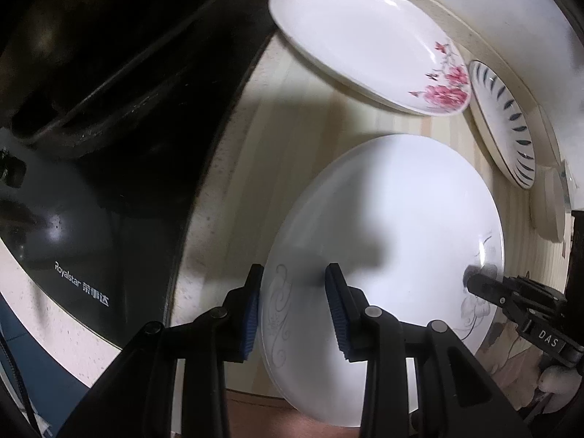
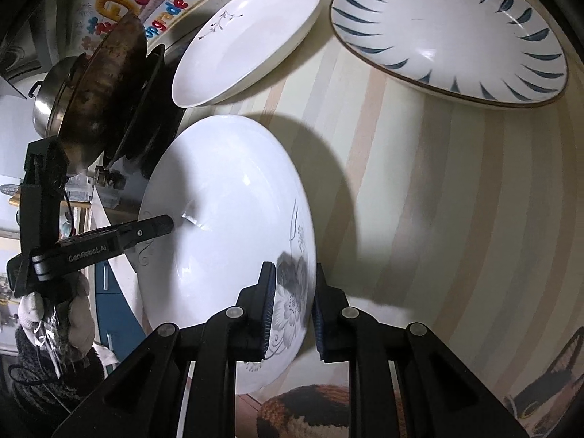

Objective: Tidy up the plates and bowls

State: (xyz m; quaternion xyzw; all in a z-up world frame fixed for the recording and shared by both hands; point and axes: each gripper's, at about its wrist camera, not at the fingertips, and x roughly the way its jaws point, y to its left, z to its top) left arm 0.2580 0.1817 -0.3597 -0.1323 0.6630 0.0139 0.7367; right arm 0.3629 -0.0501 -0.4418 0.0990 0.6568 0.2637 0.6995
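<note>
White plate with grey flowers (image 1: pixel 383 226) is held at centre frame over the striped worktop (image 2: pixel 438 200), gripped at opposite rims: left gripper (image 1: pixel 294 310) narrow on one edge, right gripper (image 2: pixel 292 310) clamped on the other, pad contact probably firm. Pink-flower plate (image 1: pixel 365 36) and blue-dash plate (image 2: pixel 449 33) are seen upper right.

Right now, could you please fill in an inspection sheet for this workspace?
Surface: striped counter.
Job's things: white plate with grey flowers gripped at opposite rims; pink-flower plate and blue-leaf plate lie behind it.
Clutter: dark wok, steel pot.
Grippers: left gripper and right gripper each straddle the plate's rim, shut on it.
Cables: thin black cord by a gloved hand.
Surroundings: black Royalstar cooktop.
</note>
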